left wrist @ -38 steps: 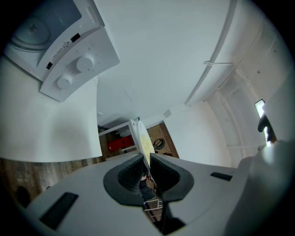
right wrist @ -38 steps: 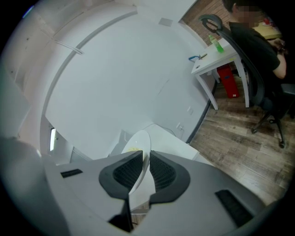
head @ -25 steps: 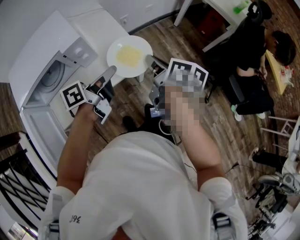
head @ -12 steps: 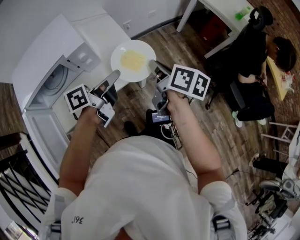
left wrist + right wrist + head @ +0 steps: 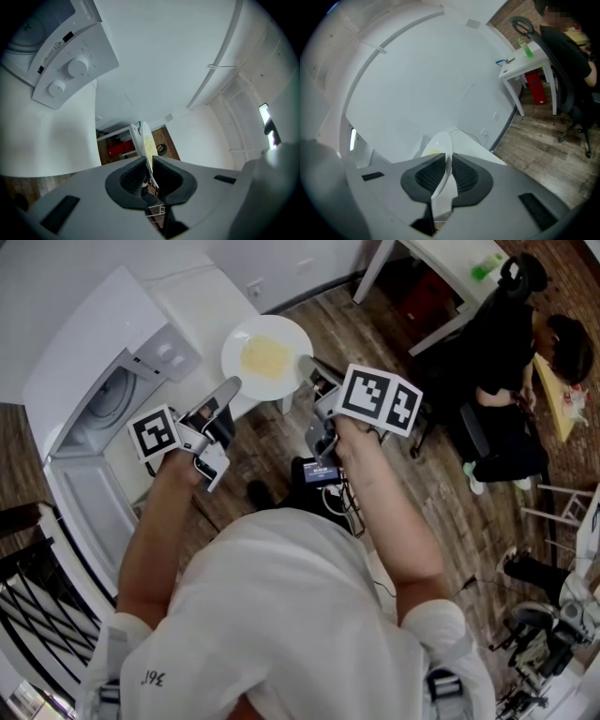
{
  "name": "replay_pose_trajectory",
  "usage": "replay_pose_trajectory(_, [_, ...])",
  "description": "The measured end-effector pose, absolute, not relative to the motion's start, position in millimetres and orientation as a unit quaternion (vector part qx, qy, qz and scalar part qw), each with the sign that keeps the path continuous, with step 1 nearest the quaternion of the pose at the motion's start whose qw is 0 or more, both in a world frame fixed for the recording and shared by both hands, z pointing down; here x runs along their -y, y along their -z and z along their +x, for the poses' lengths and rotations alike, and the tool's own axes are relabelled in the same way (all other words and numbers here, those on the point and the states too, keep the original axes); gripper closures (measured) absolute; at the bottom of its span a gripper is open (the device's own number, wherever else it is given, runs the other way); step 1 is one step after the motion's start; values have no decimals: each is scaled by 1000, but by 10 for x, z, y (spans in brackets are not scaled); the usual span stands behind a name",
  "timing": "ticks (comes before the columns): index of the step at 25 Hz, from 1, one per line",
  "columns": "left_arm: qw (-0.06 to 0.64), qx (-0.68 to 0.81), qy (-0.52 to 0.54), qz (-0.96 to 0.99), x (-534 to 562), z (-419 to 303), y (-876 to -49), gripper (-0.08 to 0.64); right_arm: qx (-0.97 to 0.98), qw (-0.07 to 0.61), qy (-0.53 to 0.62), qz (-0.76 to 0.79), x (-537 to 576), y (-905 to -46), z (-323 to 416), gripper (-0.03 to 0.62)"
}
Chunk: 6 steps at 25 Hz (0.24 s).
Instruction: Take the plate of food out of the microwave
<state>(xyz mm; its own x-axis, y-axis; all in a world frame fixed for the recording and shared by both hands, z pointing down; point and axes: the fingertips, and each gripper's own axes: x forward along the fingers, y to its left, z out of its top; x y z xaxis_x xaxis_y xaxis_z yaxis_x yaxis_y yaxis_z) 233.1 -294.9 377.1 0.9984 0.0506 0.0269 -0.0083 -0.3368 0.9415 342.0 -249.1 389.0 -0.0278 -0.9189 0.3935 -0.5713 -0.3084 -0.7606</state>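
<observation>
Nearest us, the left gripper point(image 5: 228, 387) pinches the plate point(image 5: 282, 331) at its 7 o'clock rim and the right gripper point(image 5: 306, 366) pinches it at 4 o'clock, each with its pads pressed thin on the edge. Compared with a second ago, the plate with its yellow food point(image 5: 265, 357) sits a little farther toward 1 o'clock, and over the last half second it barely shifts. We judge it fully clear of the microwave point(image 5: 105, 395), which stands open at 10 o'clock with its door point(image 5: 89, 507) swung toward us, so what's left is setting it down. The plate hangs at 12 o'clock over the corner of the white counter point(image 5: 202, 292) and the wooden floor point(image 5: 375, 343). Farther off, a white table point(image 5: 441, 263) stands at 1 o'clock and a seated person point(image 5: 511, 362) at 2, both well apart from our path.
</observation>
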Motion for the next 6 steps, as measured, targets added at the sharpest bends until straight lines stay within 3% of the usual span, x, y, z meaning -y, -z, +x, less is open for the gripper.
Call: replay_pose_trajectory(6, [574,-14,-26,819,2973,2337,-3765,514,-558,190,451,-670,2525,-3883,3428,545])
